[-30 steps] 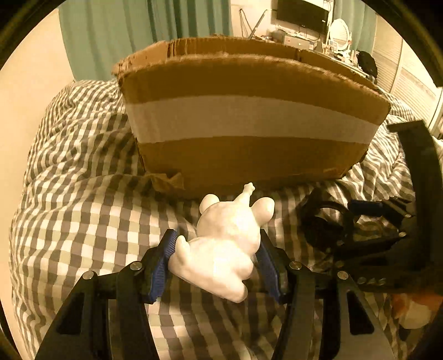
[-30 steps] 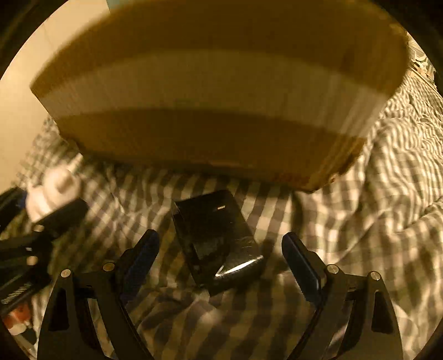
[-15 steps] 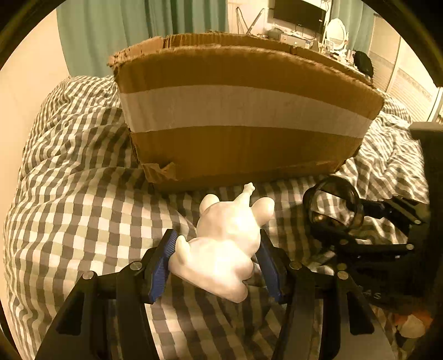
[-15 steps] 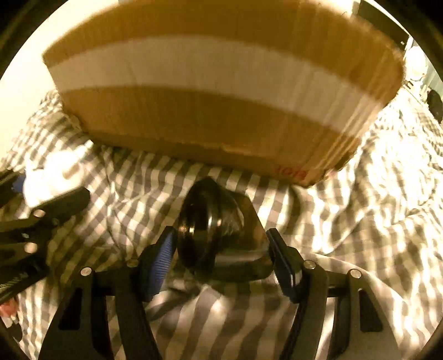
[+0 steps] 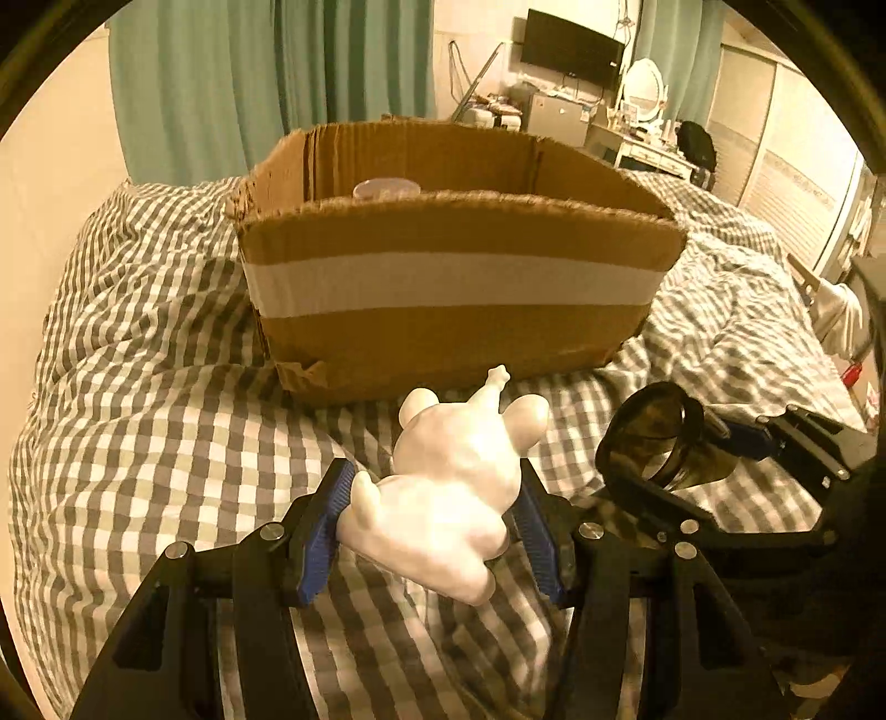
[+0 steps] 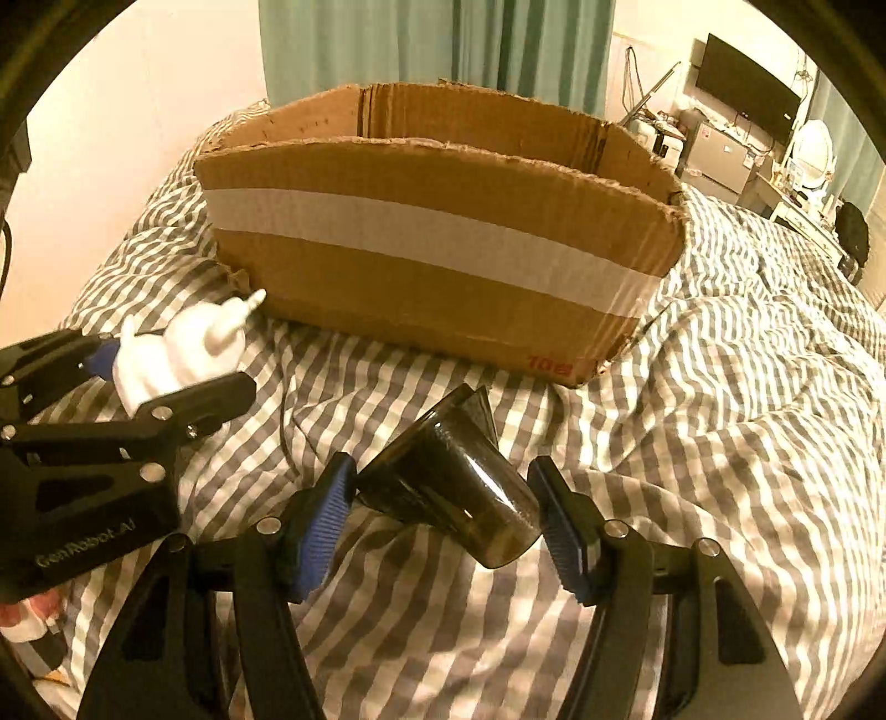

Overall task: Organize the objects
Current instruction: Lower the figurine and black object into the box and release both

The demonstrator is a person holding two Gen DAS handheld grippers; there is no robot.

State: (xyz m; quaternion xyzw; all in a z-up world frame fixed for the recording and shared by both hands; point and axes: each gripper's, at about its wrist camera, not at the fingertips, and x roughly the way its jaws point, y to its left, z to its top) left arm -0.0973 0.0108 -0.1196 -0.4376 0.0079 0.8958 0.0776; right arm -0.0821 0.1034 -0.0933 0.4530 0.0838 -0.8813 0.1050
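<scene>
My left gripper (image 5: 432,526) is shut on a white animal figurine (image 5: 448,487) and holds it above the checked bedspread, in front of the open cardboard box (image 5: 454,277). My right gripper (image 6: 448,526) is shut on a dark see-through cup (image 6: 454,487), which lies tilted on its side between the blue pads. The cup also shows in the left wrist view (image 5: 659,437), to the right of the figurine. The figurine shows in the right wrist view (image 6: 177,349) at the left. The box (image 6: 437,249) stands ahead of both grippers. A pale round thing (image 5: 386,188) shows inside it.
The checked bedspread (image 6: 720,443) is rumpled into folds on the right. Green curtains (image 5: 266,83) hang behind the box. A dresser with a mirror (image 5: 642,94) and a wall screen (image 5: 570,50) stand far back at the right.
My right gripper has closed on the dark cup and lifted it off the bed. Both grippers have risen and drawn back, so the box's open top now shows.
</scene>
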